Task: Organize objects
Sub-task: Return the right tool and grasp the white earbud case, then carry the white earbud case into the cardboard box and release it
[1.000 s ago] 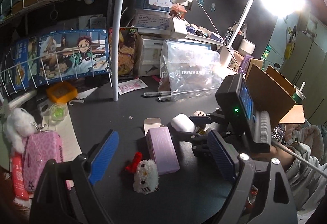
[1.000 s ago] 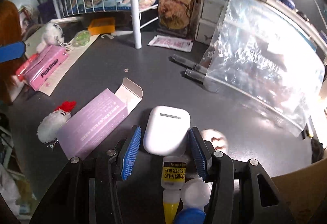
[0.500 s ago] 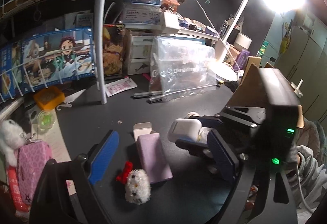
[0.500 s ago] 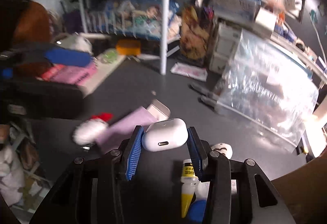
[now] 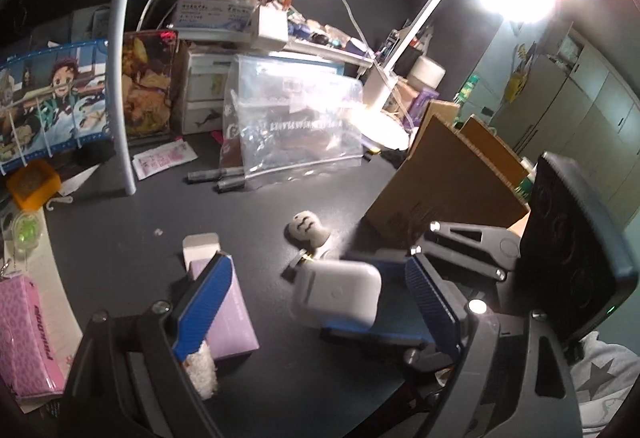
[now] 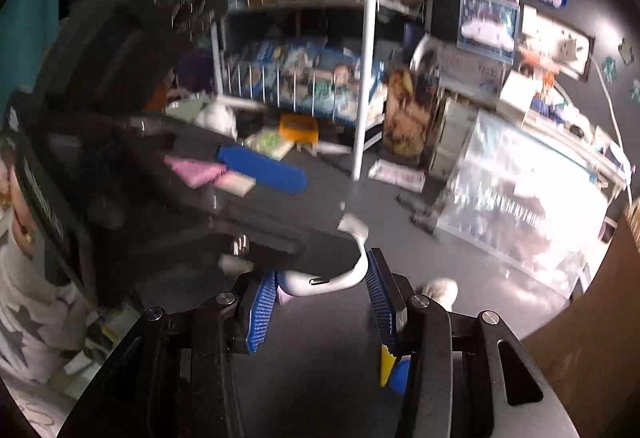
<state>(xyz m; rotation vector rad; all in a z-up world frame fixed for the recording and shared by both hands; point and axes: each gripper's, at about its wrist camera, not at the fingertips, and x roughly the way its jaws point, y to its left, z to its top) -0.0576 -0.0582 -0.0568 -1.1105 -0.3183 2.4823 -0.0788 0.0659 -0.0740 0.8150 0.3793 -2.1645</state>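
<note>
A white earbud case (image 5: 336, 294) hangs above the dark desk (image 5: 120, 250), with my right gripper (image 6: 320, 280) shut on it; its blue pads (image 6: 264, 298) press the case (image 6: 316, 280) from both sides. My left gripper (image 5: 316, 304) stands open and wide. In the left wrist view the case shows in the gap between the left gripper's pads (image 5: 202, 306), touching neither. In the right wrist view the left gripper's dark body fills the left side, and one blue pad (image 6: 260, 168) sticks out above the case.
On the desk lie a purple box (image 5: 228, 302), a white plush toy (image 5: 202, 366), a small face figure (image 5: 306, 228), a pink pouch (image 5: 20, 330) and two markers (image 5: 216, 176). A clear zip bag (image 5: 292, 126) and a cardboard box (image 5: 448, 190) stand behind. A glue bottle (image 6: 386, 362) lies under my right gripper.
My right gripper has lifted the earbud case off the desk and carried it up toward the left gripper. The left gripper has swung to the right, still open.
</note>
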